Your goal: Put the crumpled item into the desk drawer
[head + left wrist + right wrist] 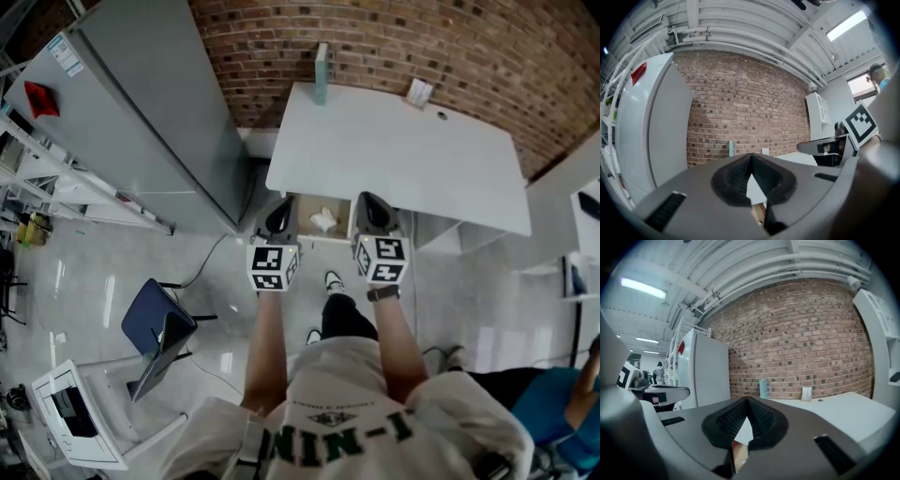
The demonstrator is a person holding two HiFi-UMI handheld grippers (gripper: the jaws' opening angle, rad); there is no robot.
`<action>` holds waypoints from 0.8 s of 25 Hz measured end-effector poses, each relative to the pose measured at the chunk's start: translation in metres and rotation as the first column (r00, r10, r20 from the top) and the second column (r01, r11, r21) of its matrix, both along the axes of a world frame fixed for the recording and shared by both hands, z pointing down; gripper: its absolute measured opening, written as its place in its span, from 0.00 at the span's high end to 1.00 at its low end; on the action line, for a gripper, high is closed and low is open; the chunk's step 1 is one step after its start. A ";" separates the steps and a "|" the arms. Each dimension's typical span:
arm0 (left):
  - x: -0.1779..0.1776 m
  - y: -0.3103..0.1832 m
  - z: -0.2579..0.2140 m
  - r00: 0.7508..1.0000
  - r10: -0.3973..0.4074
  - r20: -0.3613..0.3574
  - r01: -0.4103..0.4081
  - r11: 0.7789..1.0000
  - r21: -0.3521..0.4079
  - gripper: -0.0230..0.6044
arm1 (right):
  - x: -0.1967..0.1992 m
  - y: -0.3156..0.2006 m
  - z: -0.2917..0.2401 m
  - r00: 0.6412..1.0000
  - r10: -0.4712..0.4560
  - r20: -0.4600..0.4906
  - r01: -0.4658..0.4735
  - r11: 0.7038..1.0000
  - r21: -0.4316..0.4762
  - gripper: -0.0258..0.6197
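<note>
**Position of the workpiece.** The crumpled white item (323, 219) lies inside the desk drawer (307, 208). This shallow, wood-coloured tray is pulled out from under the front edge of the white flat-topped desk (403, 159), which stands against the red brick wall (375, 37). The item rests near the middle of the drawer floor, and neither tool touches it.

**Tool state.** The left gripper (279, 214) and the right gripper (372, 210) are held one at each side of the drawer, above its front corners. In the left gripper view, the ribbed black pads (736, 176) of the left gripper meet at their tips with nothing between them. The right gripper view shows the same closed, empty condition for the right gripper (746, 402).

**Handling properties (judged).** The item appears to be paper or tissue, so it is probably very light, soft, easily compressed and not fragile. It may spring back partly when released. If it must be repositioned, pinch a raised fold on top with light force. Avoid a thin trailing edge, which could tear or slip.

**Task status (judged).** Placement looks complete. The drawer is not yet closed.
</note>
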State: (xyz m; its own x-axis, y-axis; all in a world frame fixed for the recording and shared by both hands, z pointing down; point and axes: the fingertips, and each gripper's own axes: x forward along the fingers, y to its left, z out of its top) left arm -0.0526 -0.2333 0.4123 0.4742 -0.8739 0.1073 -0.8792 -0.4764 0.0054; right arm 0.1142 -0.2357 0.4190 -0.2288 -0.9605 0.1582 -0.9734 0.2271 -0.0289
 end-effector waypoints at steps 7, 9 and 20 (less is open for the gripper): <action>-0.017 0.005 -0.023 0.999 -0.036 0.001 0.036 0.996 0.081 0.97 | -0.002 0.011 -0.023 0.999 0.023 -0.028 -0.021 0.997 0.075 0.95; -0.020 0.006 -0.025 0.999 -0.039 -0.003 0.039 0.995 0.089 0.97 | -0.004 0.014 -0.025 0.999 0.023 -0.027 -0.021 0.996 0.083 0.95; -0.013 -0.003 -0.002 0.999 -0.033 0.008 0.032 0.998 0.050 0.97 | -0.001 0.008 -0.007 1.000 0.003 -0.031 -0.001 0.998 0.062 0.95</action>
State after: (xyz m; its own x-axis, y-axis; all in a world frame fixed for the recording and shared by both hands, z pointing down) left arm -0.0653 -0.2368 0.4100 0.4445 -0.8932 0.0674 -0.8942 -0.4469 -0.0254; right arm 0.1132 -0.2273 0.4115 -0.2230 -0.9692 0.1049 -0.9741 0.2257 0.0151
